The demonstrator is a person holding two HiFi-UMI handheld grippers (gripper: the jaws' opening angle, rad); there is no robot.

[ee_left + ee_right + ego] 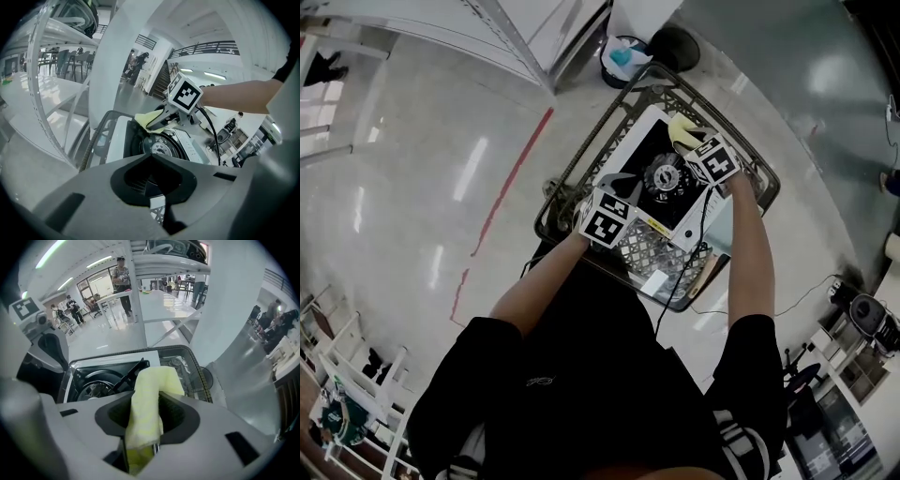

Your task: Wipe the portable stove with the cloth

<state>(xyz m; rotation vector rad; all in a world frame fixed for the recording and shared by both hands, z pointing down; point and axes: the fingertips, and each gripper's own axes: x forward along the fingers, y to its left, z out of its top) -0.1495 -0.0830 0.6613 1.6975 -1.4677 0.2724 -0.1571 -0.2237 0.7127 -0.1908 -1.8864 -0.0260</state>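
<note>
Head view: the person is standing over a wire basket point(565, 178) holding the portable stove point(639, 141), with the left gripper point(605, 217) hovering at the stove's near corner and the right gripper point(713, 161) reaching to its far side, where the yellow cloth point(682, 130) is lying over the far corner. Left gripper view: the left jaws are clenched with nothing between them and are pointing at the burner ring point(161, 146), while the right gripper is carrying the cloth just beyond that ring. Right gripper view: the right jaws are grasping the cloth, which is folding up and over between them, above the stove's far edge beside the basket rim. Whether the cloth is pressing on the stove cannot be told. Judged from this, wiping is only getting under way at one corner; the burner surround and white body are apparently still awaiting the cloth.
</note>
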